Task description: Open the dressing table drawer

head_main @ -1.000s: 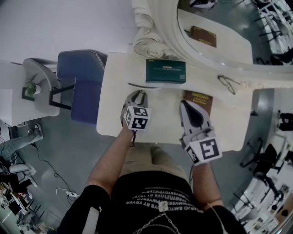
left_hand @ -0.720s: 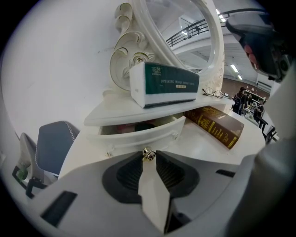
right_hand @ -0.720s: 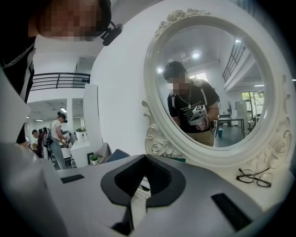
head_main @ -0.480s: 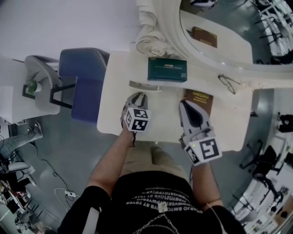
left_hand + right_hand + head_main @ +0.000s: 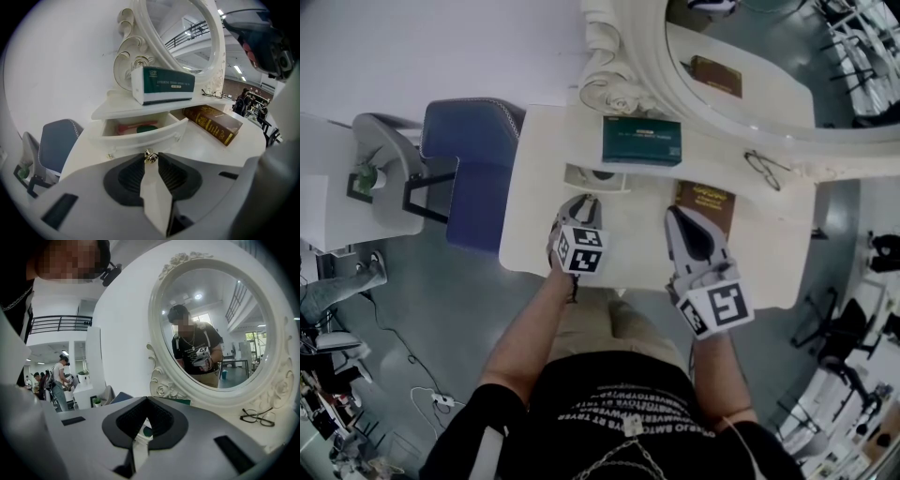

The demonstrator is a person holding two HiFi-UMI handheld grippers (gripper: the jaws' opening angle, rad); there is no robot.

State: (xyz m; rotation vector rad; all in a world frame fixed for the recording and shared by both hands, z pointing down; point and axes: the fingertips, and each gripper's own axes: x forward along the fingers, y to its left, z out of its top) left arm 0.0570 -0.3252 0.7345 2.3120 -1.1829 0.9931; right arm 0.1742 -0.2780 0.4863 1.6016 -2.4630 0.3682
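- The drawer (image 5: 140, 137) is part-way out. Its front stands clear of the shelf (image 5: 140, 108) above it, and a pink thing (image 5: 131, 127) and a green thing (image 5: 148, 126) show inside.
- Judging by that gap, the opening has begun but is not finished. Much of the drawer looks to be under the shelf, so more pulling toward the person is left.
- The left tool (image 5: 584, 201) is clamped on the drawer's small gold knob (image 5: 150, 156). Its two tips pinch the knob from either side, and nothing else is between them.
- The drawer lies straight ahead of the left tool, joined to it only through the knob.
- A green-and-white box (image 5: 164, 84) stands on the shelf, above and beyond the tool's tips.
- A brown book (image 5: 213, 123) lies ahead and to the left tool's right, on the bench (image 5: 534, 234).
- The right tool (image 5: 147, 399) has its tips together and grips nothing.
- It hangs over the bench on the left tool's right, pointing toward the mirror (image 5: 211, 329) and well apart from the drawer — it looks idle in this step.
- The book lies just ahead of the right tool's tips in the head view; whether they touch it I cannot tell.
- The knob is tiny and smooth, so a straight, level pull seems safest — a skewed one could let it slip out of the pinch.
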